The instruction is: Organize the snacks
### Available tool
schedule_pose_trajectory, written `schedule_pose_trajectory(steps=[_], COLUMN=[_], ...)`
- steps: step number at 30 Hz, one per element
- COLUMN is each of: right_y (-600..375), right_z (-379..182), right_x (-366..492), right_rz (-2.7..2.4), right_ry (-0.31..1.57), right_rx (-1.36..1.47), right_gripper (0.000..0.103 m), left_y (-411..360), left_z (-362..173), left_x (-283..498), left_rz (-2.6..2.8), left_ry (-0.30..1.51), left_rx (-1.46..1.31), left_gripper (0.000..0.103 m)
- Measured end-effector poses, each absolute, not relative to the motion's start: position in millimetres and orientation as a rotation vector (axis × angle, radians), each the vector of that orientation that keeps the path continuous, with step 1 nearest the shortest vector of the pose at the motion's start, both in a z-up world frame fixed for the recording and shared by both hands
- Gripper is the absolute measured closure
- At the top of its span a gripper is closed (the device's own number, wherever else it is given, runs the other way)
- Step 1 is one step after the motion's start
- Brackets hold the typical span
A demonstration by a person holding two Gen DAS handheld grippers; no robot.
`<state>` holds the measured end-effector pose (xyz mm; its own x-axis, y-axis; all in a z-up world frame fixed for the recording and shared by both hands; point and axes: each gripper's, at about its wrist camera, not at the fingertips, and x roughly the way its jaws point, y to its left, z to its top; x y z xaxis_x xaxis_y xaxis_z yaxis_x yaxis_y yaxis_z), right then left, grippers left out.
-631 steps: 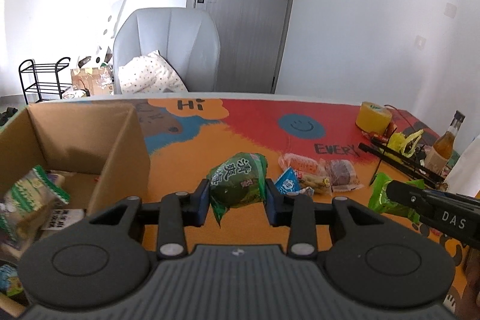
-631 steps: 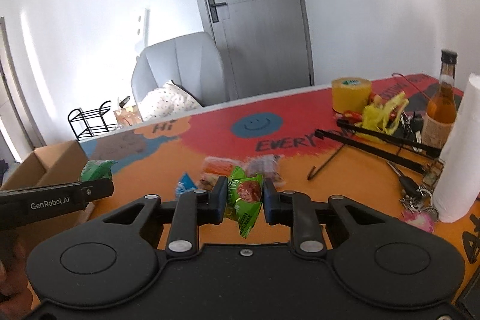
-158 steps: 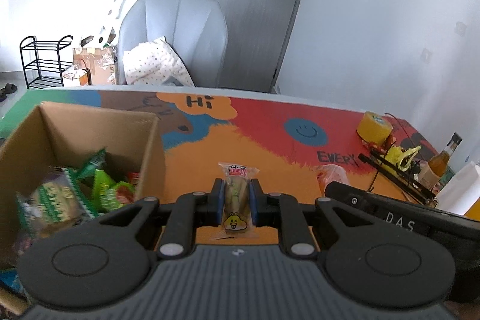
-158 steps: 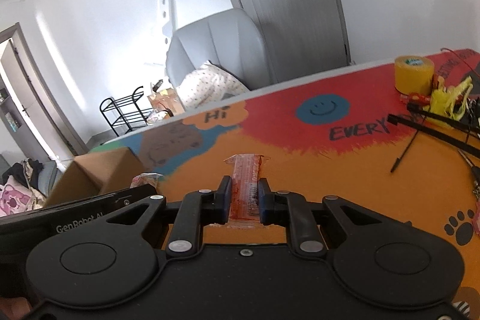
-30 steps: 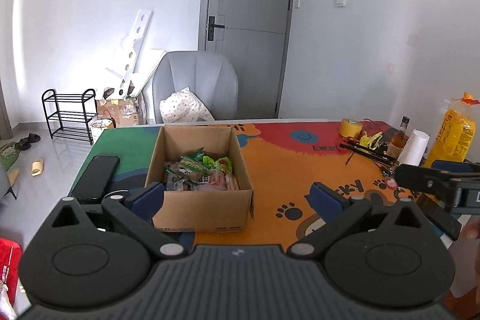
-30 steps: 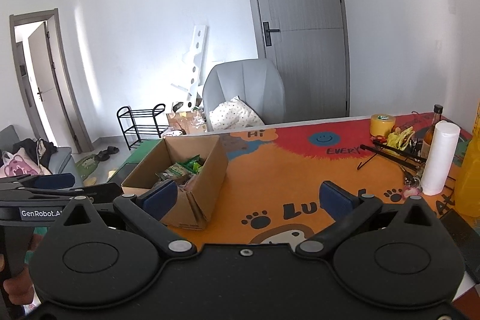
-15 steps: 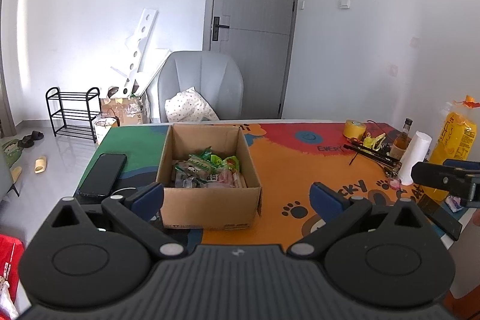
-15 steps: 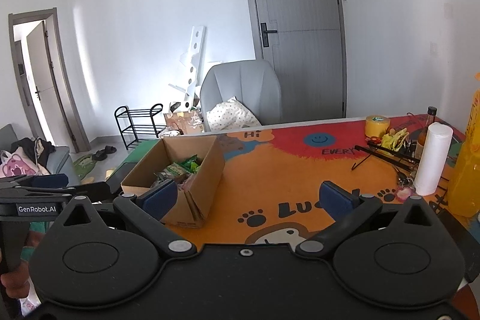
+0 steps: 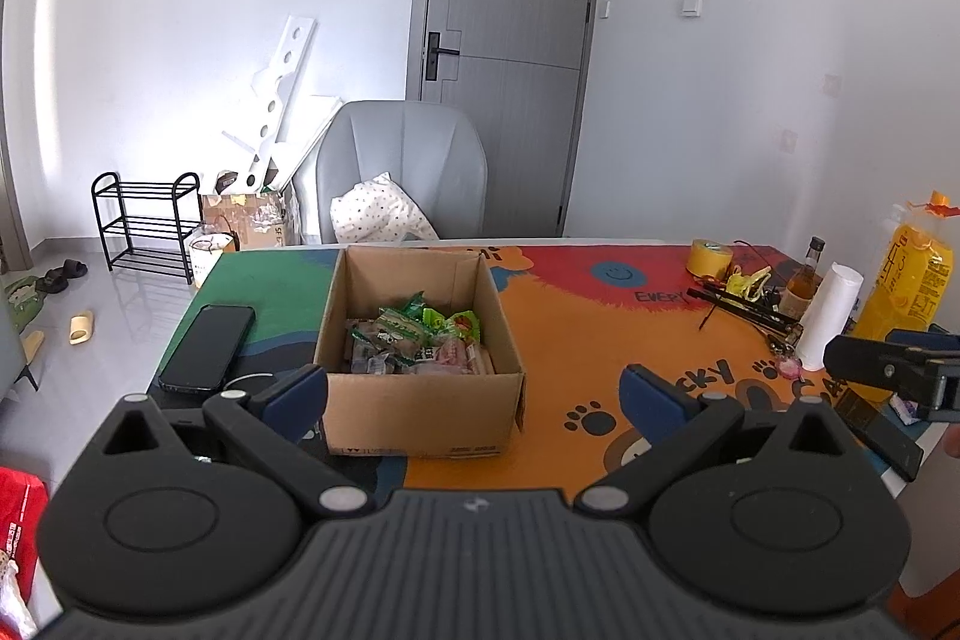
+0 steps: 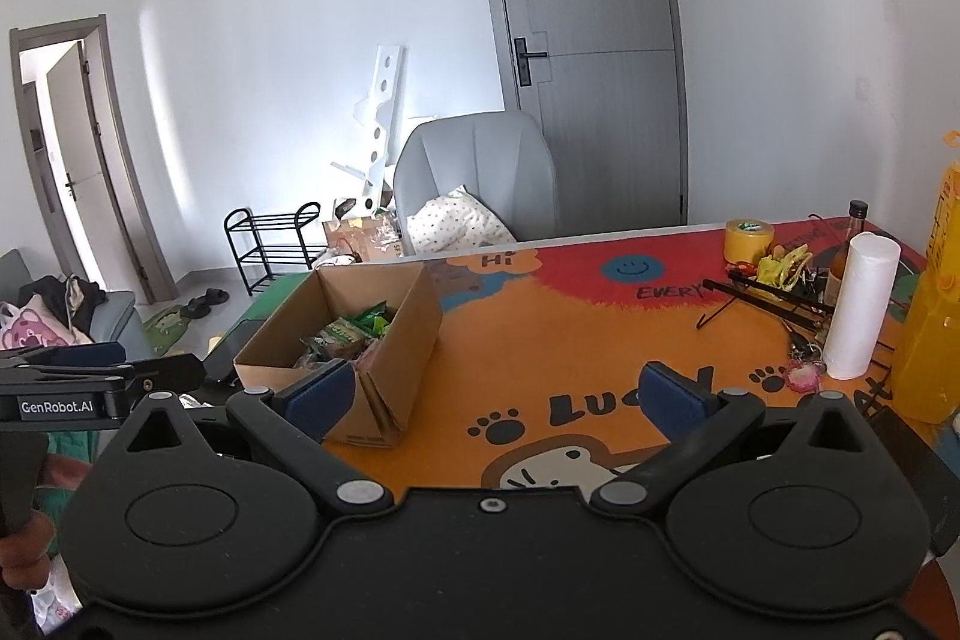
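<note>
Snacks (image 9: 420,334) fill the box (image 9: 420,400) on the counter (image 9: 600,340); left hand-held gripper (image 9: 474,394) and right hand-held gripper (image 10: 498,394) hang spread wide, empty.

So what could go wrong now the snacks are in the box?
The phone lies at the table edge beside the box; a nudge could knock it off. The bottle and paper roll stand upright among clutter, so a swinging right gripper might tip them.

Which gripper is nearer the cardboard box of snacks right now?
Left. The left gripper hangs open directly before the cardboard box; the right gripper is off to the box's right.
</note>
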<state>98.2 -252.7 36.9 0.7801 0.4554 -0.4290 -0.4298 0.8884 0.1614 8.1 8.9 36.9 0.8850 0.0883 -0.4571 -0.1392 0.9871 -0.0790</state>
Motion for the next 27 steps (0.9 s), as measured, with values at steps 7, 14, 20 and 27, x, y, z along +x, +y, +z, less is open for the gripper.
schedule_pose_trajectory(steps=[7,14,20,27], right_y=[-251.8,-252.5,-252.0,-253.4], right_z=[36.4,36.7,37.6,37.5], right_x=[99.1,98.6,98.7,99.7], right_rz=[0.484,0.477,0.476,0.475], right_ry=[0.488,0.488,0.491,0.488], right_rx=[0.056,0.054,0.054,0.053], right_gripper=[0.0,0.0,0.0,0.0], left_y=[9.7,9.7,10.4,10.4], left_z=[36.3,37.0,37.6,38.9], left_x=[8.3,6.7,6.3,6.5], left_rz=[0.105,0.105,0.104,0.103], left_ry=[0.475,0.474,0.473,0.473], left_rx=[-0.121,-0.12,-0.119,-0.116], left_gripper=[0.0,0.0,0.0,0.0])
